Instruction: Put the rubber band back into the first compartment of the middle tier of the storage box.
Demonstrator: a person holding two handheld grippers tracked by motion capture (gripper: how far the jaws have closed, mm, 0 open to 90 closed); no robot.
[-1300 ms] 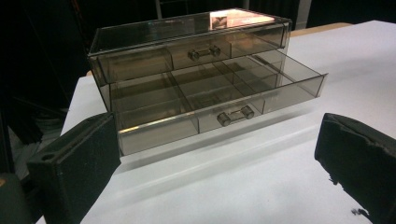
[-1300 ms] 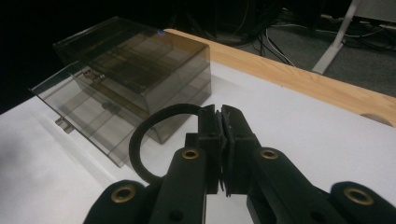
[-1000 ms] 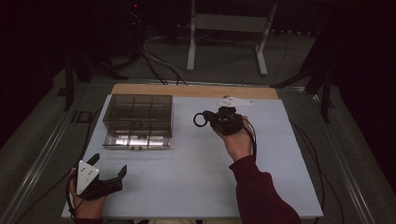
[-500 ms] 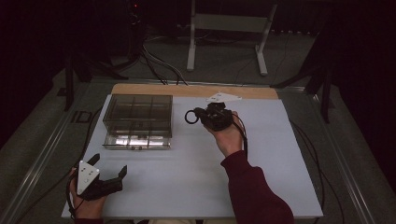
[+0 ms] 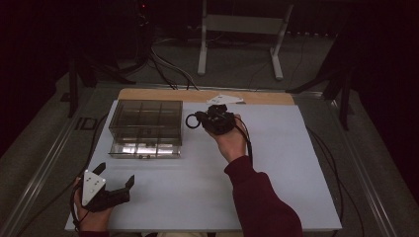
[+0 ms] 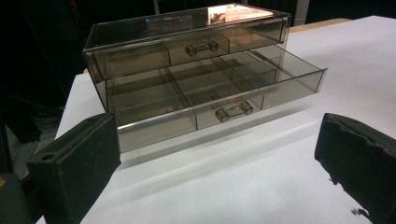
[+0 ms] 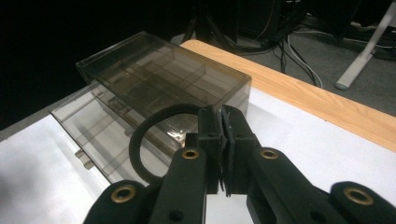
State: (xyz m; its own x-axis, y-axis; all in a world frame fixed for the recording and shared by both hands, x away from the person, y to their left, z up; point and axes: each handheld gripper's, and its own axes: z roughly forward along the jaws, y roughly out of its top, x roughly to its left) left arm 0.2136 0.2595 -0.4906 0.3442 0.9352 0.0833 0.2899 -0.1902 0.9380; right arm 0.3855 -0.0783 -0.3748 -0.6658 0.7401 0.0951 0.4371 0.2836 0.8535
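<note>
Left gripper: my near-left corner of the surface, close to the front and left edges; jaws spread wide, nothing between them; they face the drawer box across bare white sheet.
Right gripper: out over mid-surface, pointing toward the box's right side; my jaws pressed together, pinching the black ring by its rim.
Black ring: hangs off the jaw tips in the air, just beside the box's right wall, apart from it as far as I can tell.
Drawer box: clear smoky plastic, far-left part of the surface; upper drawer closed, lower drawer pulled out toward me, its divided compartments open from above.
Open room: wide bare sheet in front of the box and all along my right side; a narrow strip between the box and the left edge.
Far edge: wooden strip along the back of the surface, a white paper scrap lying on it behind my right gripper.
Change: against the earlier frame my right gripper and the ring have slid left, nearer the box; left gripper in the same spot; lower drawer as far out as before.
</note>
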